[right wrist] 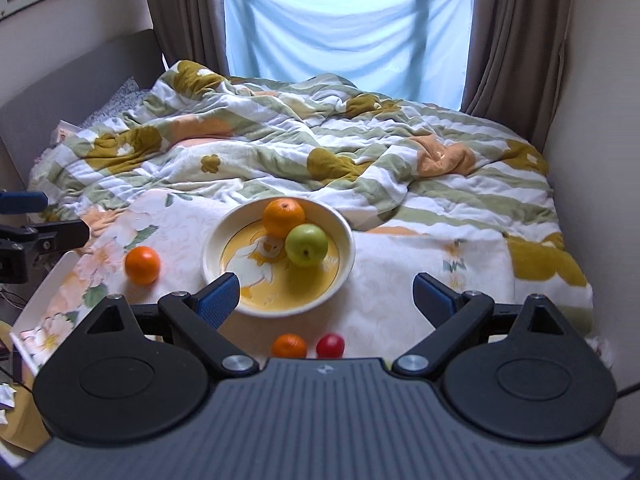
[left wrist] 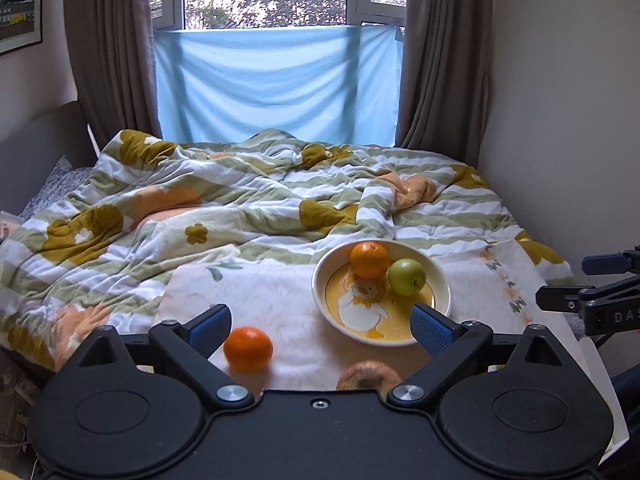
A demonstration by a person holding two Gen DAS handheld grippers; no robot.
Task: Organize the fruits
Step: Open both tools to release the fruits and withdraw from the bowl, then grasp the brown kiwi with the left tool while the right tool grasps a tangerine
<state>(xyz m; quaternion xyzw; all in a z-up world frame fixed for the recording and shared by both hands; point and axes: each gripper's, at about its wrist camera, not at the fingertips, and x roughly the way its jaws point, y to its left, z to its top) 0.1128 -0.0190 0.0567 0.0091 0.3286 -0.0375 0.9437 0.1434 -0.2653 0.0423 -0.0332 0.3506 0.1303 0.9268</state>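
A cream bowl [left wrist: 320, 280] [right wrist: 212, 240] with a yellow duck picture stands on a floral cloth on a tray. In it lie an orange [left wrist: 369, 259] [right wrist: 283, 217] and a green apple [left wrist: 406, 277] [right wrist: 306, 245]. A loose orange [left wrist: 248, 349] [right wrist: 142, 265] lies left of the bowl. A reddish apple [left wrist: 368, 376] lies close under my left gripper [left wrist: 320, 322], which is open and empty. My right gripper [right wrist: 326, 298] is open and empty above a small orange [right wrist: 289, 345] and a red fruit [right wrist: 330, 345].
The tray with the floral cloth [left wrist: 280, 300] [right wrist: 400, 272] lies on a bed with a rumpled striped flower quilt [left wrist: 200, 208] [right wrist: 280, 140]. Walls flank the bed, and a curtained window is behind. The other gripper shows at each view's edge [left wrist: 592, 292] [right wrist: 32, 232].
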